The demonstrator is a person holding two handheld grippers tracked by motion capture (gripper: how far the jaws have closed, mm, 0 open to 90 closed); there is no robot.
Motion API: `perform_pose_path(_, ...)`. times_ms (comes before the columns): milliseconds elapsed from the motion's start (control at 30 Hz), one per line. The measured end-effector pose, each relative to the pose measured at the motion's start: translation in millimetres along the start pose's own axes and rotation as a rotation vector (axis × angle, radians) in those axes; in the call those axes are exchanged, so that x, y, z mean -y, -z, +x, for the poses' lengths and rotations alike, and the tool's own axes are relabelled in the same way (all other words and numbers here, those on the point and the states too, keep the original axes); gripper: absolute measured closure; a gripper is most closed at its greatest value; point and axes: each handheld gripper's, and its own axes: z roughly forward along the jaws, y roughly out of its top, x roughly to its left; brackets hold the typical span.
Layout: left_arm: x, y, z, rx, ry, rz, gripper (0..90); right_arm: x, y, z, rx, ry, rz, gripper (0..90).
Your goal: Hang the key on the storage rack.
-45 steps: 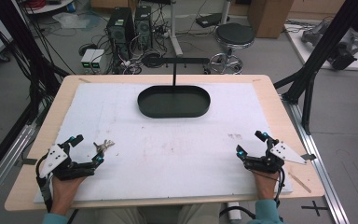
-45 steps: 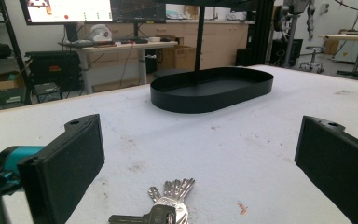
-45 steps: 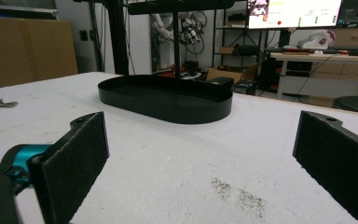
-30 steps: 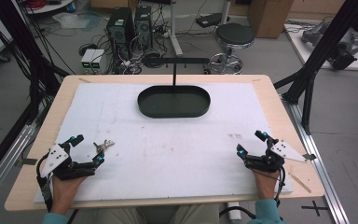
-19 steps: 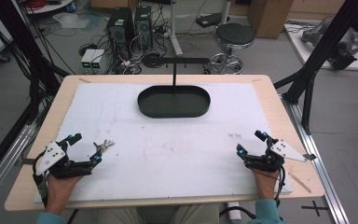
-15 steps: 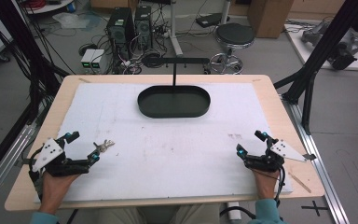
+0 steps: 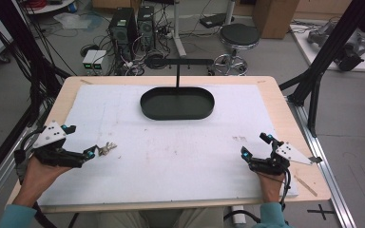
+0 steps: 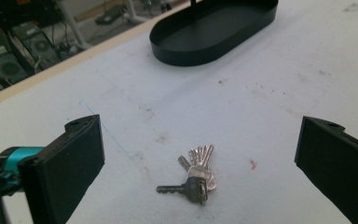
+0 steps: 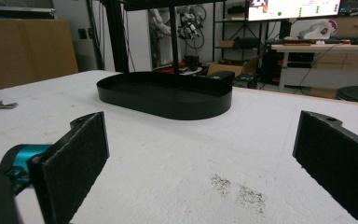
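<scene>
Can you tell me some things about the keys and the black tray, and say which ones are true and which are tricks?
1. The keys lie on the white table cover. True.
2. The keys are inside the black tray. False: they lie on the cover, well apart from it.
3. The left gripper is open. True.
4. The left gripper is squeezing the keys. False: they lie untouched between its jaws.
5. The right gripper is shut. False: its jaws stand wide apart.

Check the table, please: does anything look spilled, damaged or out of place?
Nothing looks damaged. The white mat has small dark specks and faint stains. The bunch of keys lies flat before the open left tongs; the black tray sits level.
</scene>
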Motion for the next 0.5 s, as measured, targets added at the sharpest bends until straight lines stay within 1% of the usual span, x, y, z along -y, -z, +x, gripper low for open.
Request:
perform_pose_path(67,-4.5,-2.3,2.2,0.008,-0.006,0.046,1.9,0.0,0.2,0.1,0.001,0.002,-0.001,2.5)
perform_pose_path(200,-12.0,-9.4,5.3,0.025,-0.043,0.139,1.9,0.2,0.5,0.4,0.002,0.001,-0.003,2.5)
perform_pose_path(267,-14.5,-13.8,6.5,0.01,-0.064,0.177,1.9,0.2,0.5,0.1,0.004,0.005,-0.005,2.5)
perform_pose_path(333,-15.2,-17.9,7.4,0.016,-0.073,0.198,1.9,0.2,0.8,0.6,0.002,0.0,-0.003,2.5)
perform_pose_path(367,-15.4,-21.5,7.5,0.019,-0.083,0.221,1.9,0.2,0.8,0.6,0.0,-0.001,-0.003,2.5)
perform_pose_path(400,-15.4,-21.5,7.5,0.019,-0.083,0.221,1.9,0.2,0.8,0.7,0.001,-0.001,-0.003,2.5)
perform_pose_path(500,-13.9,-27.2,6.8,0.019,-0.095,0.254,1.9,0.2,0.8,0.7,0.001,-0.001,-0.003,2.5)
